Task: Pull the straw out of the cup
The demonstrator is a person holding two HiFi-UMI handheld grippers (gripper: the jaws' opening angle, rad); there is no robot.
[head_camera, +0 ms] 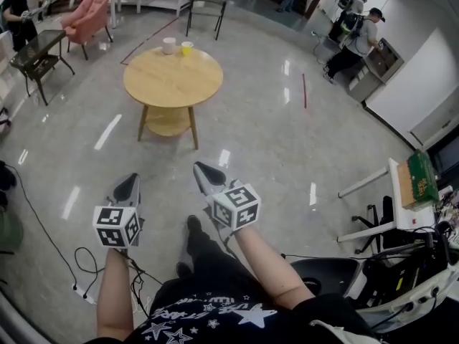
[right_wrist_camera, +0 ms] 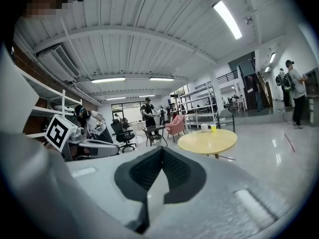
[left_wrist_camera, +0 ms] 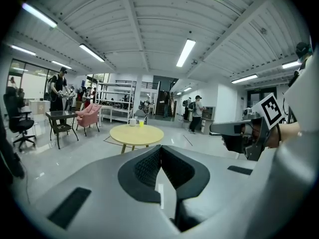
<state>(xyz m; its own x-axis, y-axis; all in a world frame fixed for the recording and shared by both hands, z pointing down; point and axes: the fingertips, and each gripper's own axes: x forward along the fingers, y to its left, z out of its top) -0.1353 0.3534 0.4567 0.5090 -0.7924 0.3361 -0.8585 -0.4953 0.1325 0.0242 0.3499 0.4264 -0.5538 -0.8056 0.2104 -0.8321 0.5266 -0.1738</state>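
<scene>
Wooden and round, the table [head_camera: 172, 84] is seen ahead in the head view. A white cup [head_camera: 169, 45] and a yellow cup [head_camera: 187, 47] are set side by side at its far edge; a straw is too small to be made out. The left gripper [head_camera: 132, 179] and right gripper [head_camera: 200, 168] are held over the glossy floor [head_camera: 287, 142], well apart from the table. In the left gripper view its jaws are shown pressed together with nothing between them, the table beyond their tips. In the right gripper view the jaws are likewise closed and empty, with table and cups ahead to the right.
</scene>
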